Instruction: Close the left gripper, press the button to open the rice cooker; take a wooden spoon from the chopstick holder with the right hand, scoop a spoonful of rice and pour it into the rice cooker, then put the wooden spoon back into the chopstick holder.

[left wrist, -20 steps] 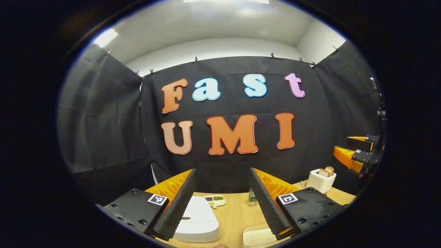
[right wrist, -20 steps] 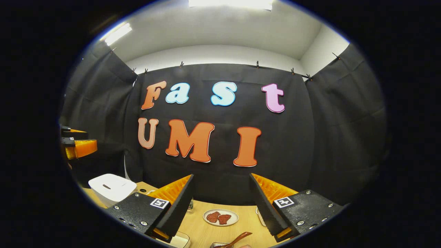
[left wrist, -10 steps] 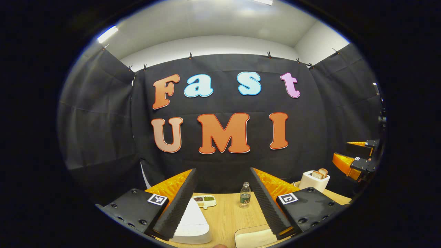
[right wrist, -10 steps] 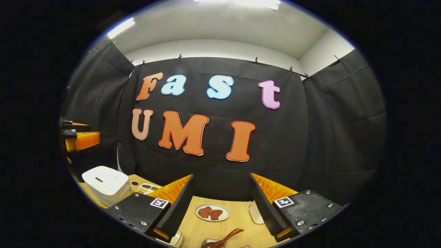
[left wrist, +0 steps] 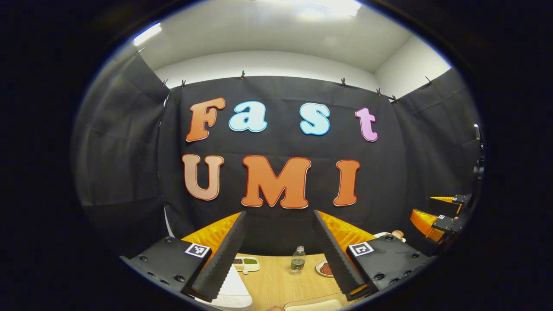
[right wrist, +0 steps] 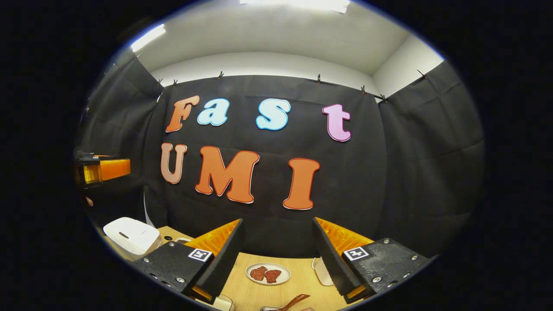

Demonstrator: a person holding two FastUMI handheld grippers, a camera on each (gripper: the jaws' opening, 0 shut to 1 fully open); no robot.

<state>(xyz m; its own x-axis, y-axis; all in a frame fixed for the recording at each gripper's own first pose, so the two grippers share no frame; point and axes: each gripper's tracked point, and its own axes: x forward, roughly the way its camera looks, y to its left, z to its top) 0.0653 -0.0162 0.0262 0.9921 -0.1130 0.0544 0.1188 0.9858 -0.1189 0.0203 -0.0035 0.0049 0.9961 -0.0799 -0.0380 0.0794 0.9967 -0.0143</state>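
Your fingers are standing spread on both grippers, with nothing between them. You are holding the left gripper (left wrist: 278,255) above the near edge of the table (left wrist: 276,280), pointing at the back wall. Below its left finger (left wrist: 222,255) the white cooker (left wrist: 233,291) is peeking out, lid down; I cannot make out its button from here. Just beyond the cooker a small divided dish (left wrist: 245,263) is sitting, and a bottle (left wrist: 297,260) is standing upright between your fingers, farther back. A plate (left wrist: 325,268) is showing partly behind the right finger (left wrist: 335,255), and a pale board (left wrist: 311,305) is lying at the bottom edge. Your other gripper is hanging off at the far right, also spread.

You are holding the right gripper (right wrist: 276,259) equally high, aiming at the wall too. Between its fingers the plate with two dark red pieces is resting on the table. At the very bottom, the wooden spoon (right wrist: 296,301) is leaning tilted out of its holder (right wrist: 270,308), of which just the rim is visible. The cooker is sitting at the left, well apart from the spoon, and the left gripper is hovering above it at the left edge. A white object (right wrist: 322,272) is lying half hidden behind the right finger; I cannot tell what it is.
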